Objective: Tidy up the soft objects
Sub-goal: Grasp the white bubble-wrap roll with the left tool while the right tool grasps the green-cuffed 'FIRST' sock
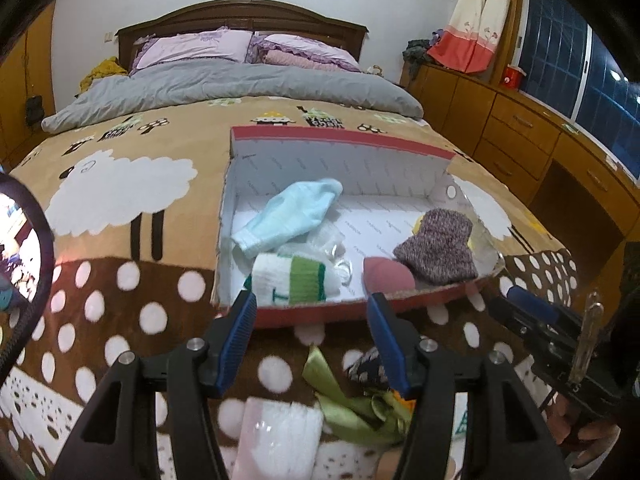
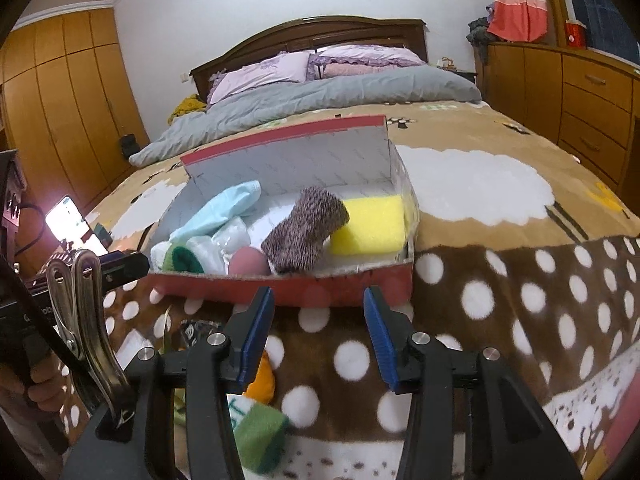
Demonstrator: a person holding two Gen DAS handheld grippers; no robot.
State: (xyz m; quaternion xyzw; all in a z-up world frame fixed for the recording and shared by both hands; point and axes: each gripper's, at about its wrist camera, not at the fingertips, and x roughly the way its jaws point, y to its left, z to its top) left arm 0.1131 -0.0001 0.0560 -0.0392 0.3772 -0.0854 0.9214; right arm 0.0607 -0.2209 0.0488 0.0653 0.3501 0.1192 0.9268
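A red shoebox (image 1: 320, 314) (image 2: 320, 286) with a white inside sits on the spotted blanket. Inside lie a light blue sock (image 1: 292, 212) (image 2: 218, 208), a white and green sock (image 1: 296, 280) (image 2: 182, 258), a pink sponge (image 1: 386, 276) (image 2: 248, 262), a purple knit sock (image 1: 438, 244) (image 2: 306, 228) and a yellow sponge (image 2: 372, 224). My left gripper (image 1: 312, 304) is open just before the box's near wall, nothing between its pads. My right gripper (image 2: 318, 300) (image 1: 514, 300) is open too, empty, before the same wall. Another white and green sock (image 2: 256, 436) lies below it.
On the blanket near me lie a green ribbon (image 1: 344, 404), a white folded cloth (image 1: 280, 436), a dark patterned piece (image 1: 364, 364) and an orange item (image 2: 264, 380). A metal clip (image 2: 80, 320) is on the left tool. Wooden drawers (image 1: 520, 128) line the right side. A grey duvet (image 1: 240, 84) lies beyond.
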